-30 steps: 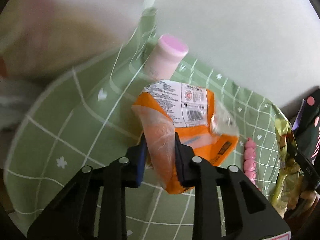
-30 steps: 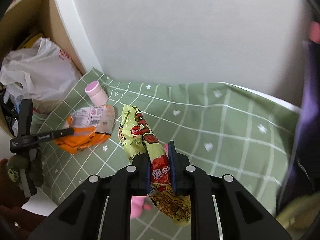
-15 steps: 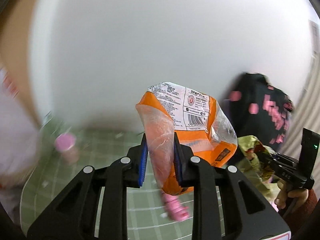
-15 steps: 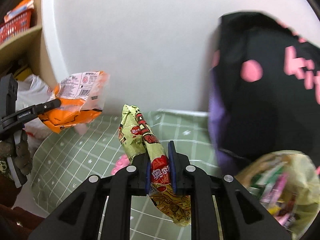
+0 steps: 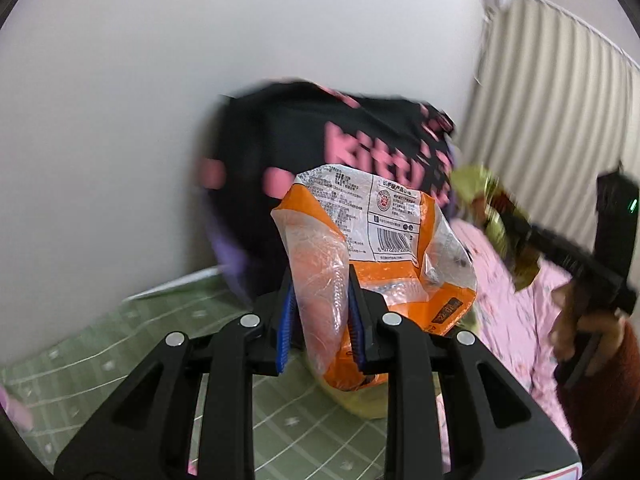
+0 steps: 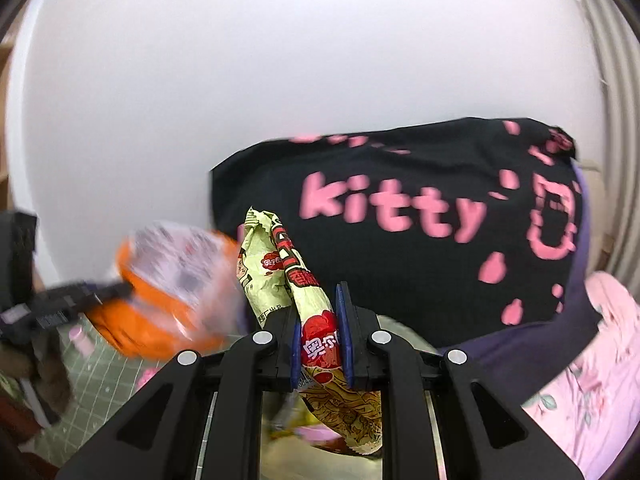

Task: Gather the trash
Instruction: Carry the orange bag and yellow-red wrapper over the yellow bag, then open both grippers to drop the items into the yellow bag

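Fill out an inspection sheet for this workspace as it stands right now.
Surface: green grid tablecloth, pink floral bedding alongside.
Job's things: orange wrapper and yellow-green snack wrapper, both held in the air.
Clutter: small pink-capped bottle on the cloth, blurred.
Grippers: left gripper jaws clamp the orange wrapper; right gripper jaws clamp the snack wrapper.
Cables: nothing seen.
Surroundings: white wall, black bag with pink "kitty" lettering, ribbed curtain.

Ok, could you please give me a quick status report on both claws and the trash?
Left claw shut on orange wrapper. Right claw shut on yellow-green wrapper. Both wrappers held in the air. Black kitty bag close ahead.
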`<state>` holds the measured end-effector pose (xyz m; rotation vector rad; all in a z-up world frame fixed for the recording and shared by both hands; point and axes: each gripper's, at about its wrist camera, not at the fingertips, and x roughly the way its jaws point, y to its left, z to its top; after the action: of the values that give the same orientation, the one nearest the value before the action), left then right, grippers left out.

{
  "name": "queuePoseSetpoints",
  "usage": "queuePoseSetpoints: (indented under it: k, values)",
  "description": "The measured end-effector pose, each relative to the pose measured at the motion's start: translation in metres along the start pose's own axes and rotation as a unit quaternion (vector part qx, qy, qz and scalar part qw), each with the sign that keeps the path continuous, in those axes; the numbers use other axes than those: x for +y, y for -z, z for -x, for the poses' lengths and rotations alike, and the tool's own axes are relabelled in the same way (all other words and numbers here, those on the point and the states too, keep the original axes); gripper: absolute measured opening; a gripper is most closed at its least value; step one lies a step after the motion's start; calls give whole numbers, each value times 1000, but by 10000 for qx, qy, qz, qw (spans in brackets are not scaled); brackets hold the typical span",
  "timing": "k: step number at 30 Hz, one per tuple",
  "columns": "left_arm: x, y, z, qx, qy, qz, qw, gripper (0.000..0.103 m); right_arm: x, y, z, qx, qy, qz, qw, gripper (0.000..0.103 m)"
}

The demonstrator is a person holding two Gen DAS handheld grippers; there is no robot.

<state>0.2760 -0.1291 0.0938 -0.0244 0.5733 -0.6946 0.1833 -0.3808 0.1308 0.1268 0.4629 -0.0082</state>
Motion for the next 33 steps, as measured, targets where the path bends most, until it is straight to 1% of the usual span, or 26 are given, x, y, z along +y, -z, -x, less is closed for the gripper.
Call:
queuePoseSetpoints:
  k: [3,6,7,8,10,12,14,15,18,23,27,30,33]
  values:
    - [-25,1,-39,307,216,-179,9991,23,-15,3,7,14,136,-125,9998,15]
    - [-52,8,-89,750,380,-452,9954,23,-25,11,0,167,144,-162,9996,15]
    - [-59,16,-111,1046,490,-539,9918,23,-30,16,-10,303,113,-211,9993,15]
    - [-60,25,-122,1205,499,-576,9898,23,-31,22,-19,460,60,-266,9986,15]
    - [-64,42,-154,1573,414,-636,9846,22,-41,35,-48,897,-28,-402,9952,15]
    - [-63,50,-167,1723,405,-553,9827,22,-46,54,-76,1381,81,-338,9898,15]
    - [-61,53,-172,1753,466,-447,9824,22,-45,70,-96,1756,169,-161,9842,15]
    - [-61,54,-173,1754,470,-449,9824,22,-44,76,-104,1876,161,-106,9821,15]
    - [-62,57,-174,1760,467,-501,9820,22,-41,79,-119,2050,213,136,9784,15]
    - [-59,57,-175,1759,507,-460,9820,22,-44,84,-138,2292,192,189,9730,15]
    - [-56,56,-172,1779,547,-450,9815,22,-42,84,-142,2262,244,170,9736,15]
    - [-54,52,-175,1780,610,-393,9814,22,-43,76,-143,2170,165,-78,9760,15]
    - [-50,51,-177,1810,680,-374,9804,22,-43,74,-150,2205,173,-199,9750,15]
